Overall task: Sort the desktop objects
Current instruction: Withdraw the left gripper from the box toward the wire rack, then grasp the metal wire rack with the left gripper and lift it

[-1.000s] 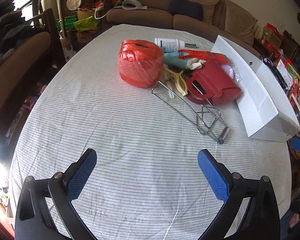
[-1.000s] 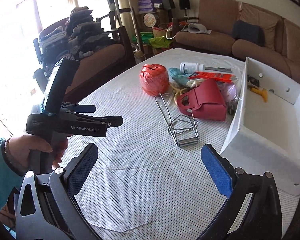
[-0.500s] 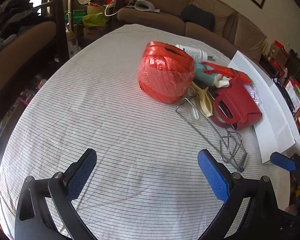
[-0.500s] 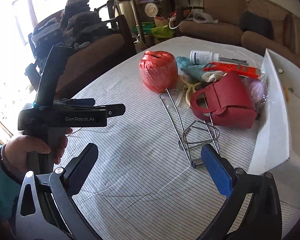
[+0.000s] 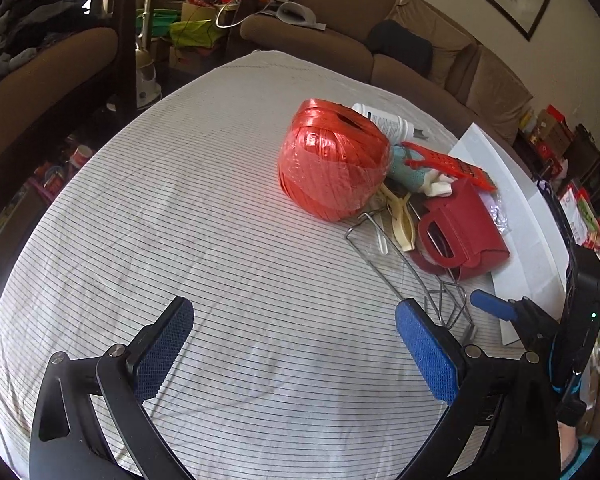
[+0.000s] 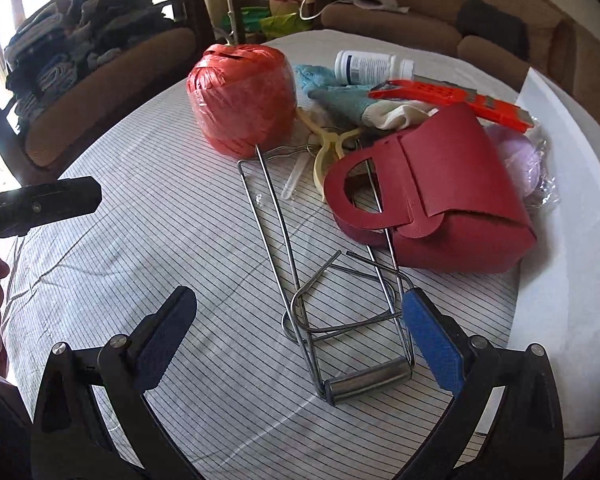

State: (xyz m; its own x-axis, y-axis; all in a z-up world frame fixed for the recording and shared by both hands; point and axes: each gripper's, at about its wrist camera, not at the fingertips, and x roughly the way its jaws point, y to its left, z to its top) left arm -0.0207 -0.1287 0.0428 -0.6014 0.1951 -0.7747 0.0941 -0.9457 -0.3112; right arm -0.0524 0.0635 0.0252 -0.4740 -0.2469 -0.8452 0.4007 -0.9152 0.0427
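Note:
A pile of objects lies on the striped tablecloth: an orange ball of twine (image 5: 332,160) (image 6: 242,96), a red handbag-shaped box (image 6: 432,204) (image 5: 460,232), a long metal wire clamp (image 6: 332,304) (image 5: 412,276), a white bottle (image 6: 370,66), an orange tool (image 6: 452,100), teal cloth (image 6: 340,96) and cream plastic tongs (image 6: 328,148). My right gripper (image 6: 296,344) is open, with the wire clamp's handle end between its fingers, low over the table. My left gripper (image 5: 296,340) is open and empty over bare cloth, short of the twine.
A white box (image 5: 516,216) (image 6: 580,240) stands along the table's right side. Sofas and a chair with piled clothes (image 6: 60,48) surround the table. The left gripper's body (image 6: 40,204) shows at the right wrist view's left edge.
Both grippers have moved forward toward the pile. The right one has dropped closer, so the wire clamp's handle now lies between its fingers. Both stayed open.

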